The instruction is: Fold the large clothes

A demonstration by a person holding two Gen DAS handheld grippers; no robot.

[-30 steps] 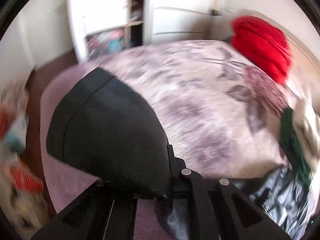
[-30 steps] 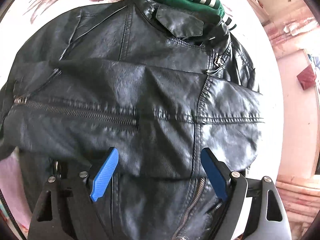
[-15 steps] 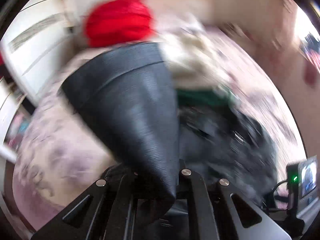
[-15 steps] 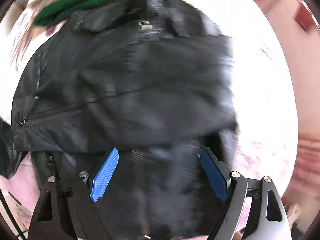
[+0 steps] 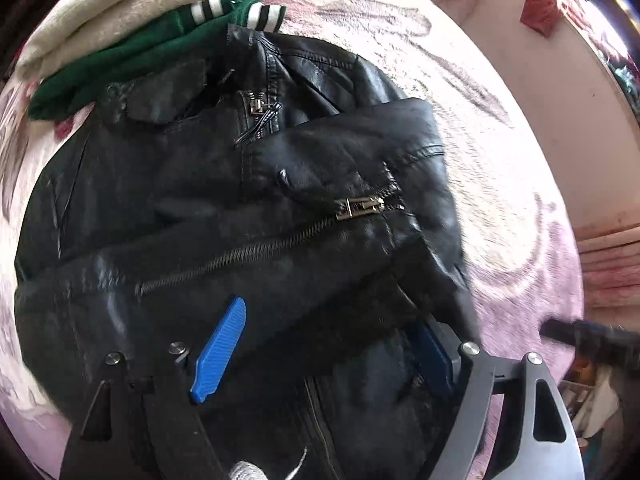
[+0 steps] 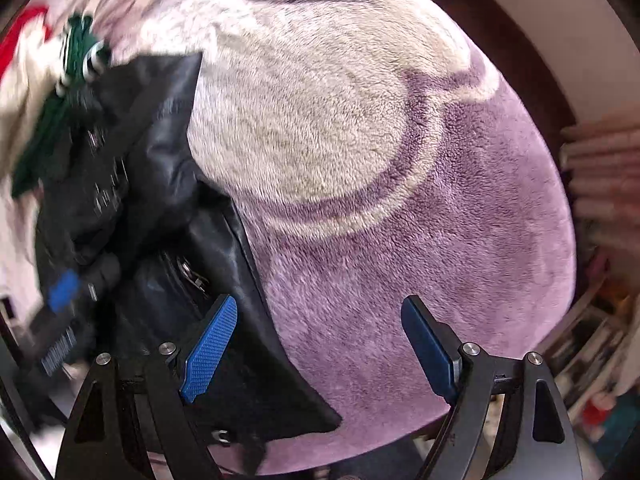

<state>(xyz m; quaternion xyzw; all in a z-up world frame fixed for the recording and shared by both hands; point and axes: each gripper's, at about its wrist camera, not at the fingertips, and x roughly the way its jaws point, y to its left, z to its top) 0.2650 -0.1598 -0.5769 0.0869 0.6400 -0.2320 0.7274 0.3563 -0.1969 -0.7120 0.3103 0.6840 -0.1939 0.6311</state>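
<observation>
- Left wrist view: the left gripper (image 5: 326,348) points down over a black leather jacket (image 5: 224,184) lying on the bed (image 5: 500,184). Its jaws have just been opening and stand apart, with a folded sleeve of the jacket lying across below them; the blue pads (image 5: 218,350) do not press on it.
- The jacket's sleeve is laid across its chest, its cuff zipper (image 5: 360,208) facing up and partly undone.
- The jacket's collar touches a green garment with striped cuffs (image 5: 132,60), which lies under a cream fleece piece (image 5: 104,8) at the far side.
- Right wrist view: the right gripper (image 6: 320,350) points down with its jaws wide apart and nothing between them.
- Its left pad (image 6: 208,350) hangs over the jacket's edge (image 6: 224,272); its right pad hangs over the bare purple and cream fleece blanket (image 6: 380,184) that covers the bed.
- In this view the left gripper (image 6: 64,292) shows blurred over the jacket at the left edge.
</observation>
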